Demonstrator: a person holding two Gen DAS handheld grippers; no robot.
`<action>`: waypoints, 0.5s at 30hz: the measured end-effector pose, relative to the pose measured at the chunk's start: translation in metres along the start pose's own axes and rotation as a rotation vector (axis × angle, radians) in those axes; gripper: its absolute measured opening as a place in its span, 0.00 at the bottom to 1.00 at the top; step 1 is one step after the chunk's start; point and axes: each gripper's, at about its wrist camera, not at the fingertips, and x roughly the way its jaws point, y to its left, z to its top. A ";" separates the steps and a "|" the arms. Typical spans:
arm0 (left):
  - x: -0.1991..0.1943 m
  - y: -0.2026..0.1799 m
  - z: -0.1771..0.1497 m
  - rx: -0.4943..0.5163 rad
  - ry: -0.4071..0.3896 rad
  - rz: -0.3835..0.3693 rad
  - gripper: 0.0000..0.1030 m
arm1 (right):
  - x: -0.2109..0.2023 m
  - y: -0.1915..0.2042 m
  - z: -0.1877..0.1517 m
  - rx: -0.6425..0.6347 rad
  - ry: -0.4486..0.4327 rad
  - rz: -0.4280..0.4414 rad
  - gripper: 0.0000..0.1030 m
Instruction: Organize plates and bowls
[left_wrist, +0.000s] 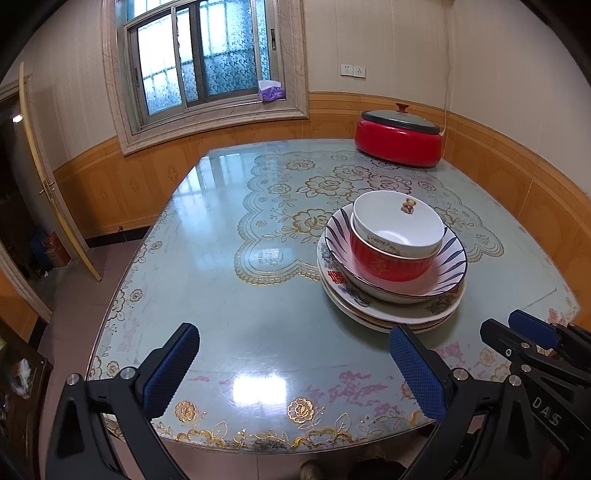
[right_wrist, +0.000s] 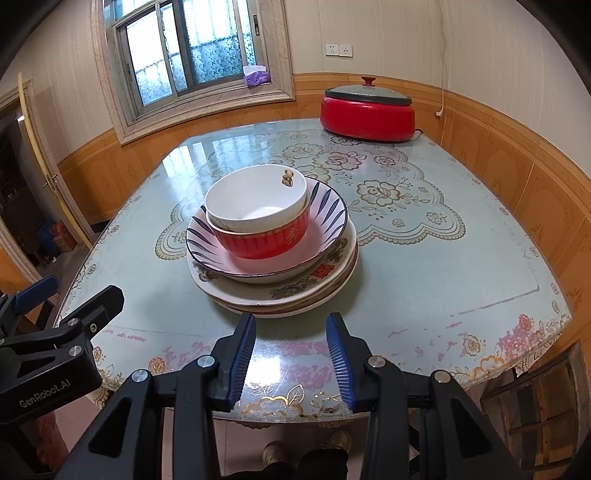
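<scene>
White bowl (right_wrist: 255, 201) nested in red bowl (right_wrist: 264, 240), striped bowl (right_wrist: 325, 206), plates (right_wrist: 258, 291) on table (right_wrist: 443, 258); left gripper (left_wrist: 295, 373) wide, right gripper (right_wrist: 291, 354) narrower, both empty.

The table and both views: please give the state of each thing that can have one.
White bowl: upright, empty, nested in red bowl.
Striped bowl: upright, on the plates.
Plates: stacked.
Red pot: lid on.
Left gripper: open, empty.
Right gripper: open, empty.
Window: closed.
</scene>
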 end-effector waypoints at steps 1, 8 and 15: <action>0.000 0.000 0.000 0.000 0.001 -0.001 1.00 | 0.000 0.000 0.000 0.001 0.001 -0.001 0.39; 0.003 0.000 0.001 -0.001 0.004 -0.003 1.00 | 0.003 -0.001 0.001 0.005 0.005 -0.003 0.39; 0.006 0.001 0.002 0.000 0.002 -0.003 1.00 | 0.005 -0.001 0.003 0.008 0.006 -0.005 0.39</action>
